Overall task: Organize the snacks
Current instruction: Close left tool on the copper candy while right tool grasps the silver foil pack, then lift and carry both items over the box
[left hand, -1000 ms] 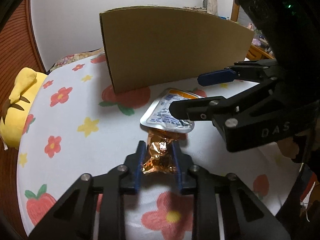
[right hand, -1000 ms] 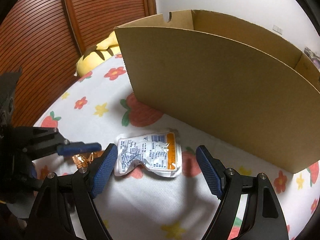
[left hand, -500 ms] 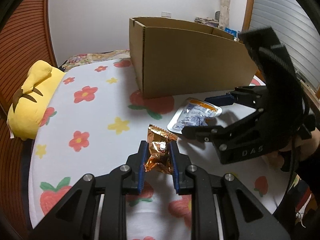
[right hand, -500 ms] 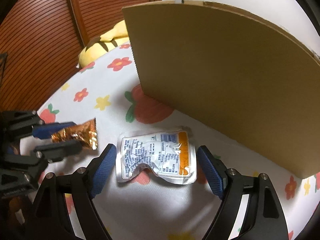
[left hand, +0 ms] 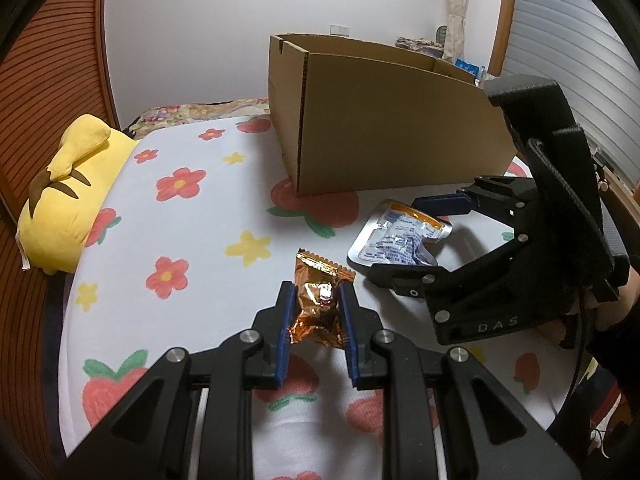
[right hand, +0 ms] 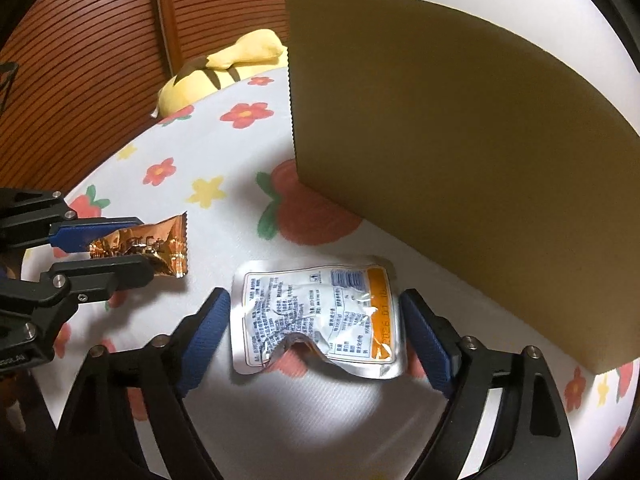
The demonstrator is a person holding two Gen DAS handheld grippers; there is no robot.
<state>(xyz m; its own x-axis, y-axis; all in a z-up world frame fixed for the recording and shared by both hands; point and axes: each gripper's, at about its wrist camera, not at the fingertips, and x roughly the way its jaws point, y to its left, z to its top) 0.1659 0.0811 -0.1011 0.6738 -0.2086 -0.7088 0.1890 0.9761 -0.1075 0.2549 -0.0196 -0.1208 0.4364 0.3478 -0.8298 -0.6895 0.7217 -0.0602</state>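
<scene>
My left gripper (left hand: 317, 296) is shut on a crinkled copper-orange snack wrapper (left hand: 320, 304) and holds it above the flowered tablecloth; this also shows in the right wrist view (right hand: 140, 246). My right gripper (right hand: 316, 328) is open, its blue pads on either side of a silver and white pouch with an orange band (right hand: 320, 316) that lies flat on the cloth. The pouch (left hand: 400, 240) and right gripper (left hand: 436, 236) also show in the left wrist view. An open cardboard box (left hand: 380, 120) stands just behind the pouch.
A yellow plush toy (left hand: 68, 196) lies at the table's far left edge, against a wooden slatted wall (right hand: 80, 60). The box's tall side (right hand: 460, 160) stands close on the right of the right gripper. The tablecloth (left hand: 180, 240) has flowers and strawberries.
My left gripper has lifted the copper wrapper off the cloth and drawn it back from the pouch. My right gripper has lowered and closed in around the pouch, still open.
</scene>
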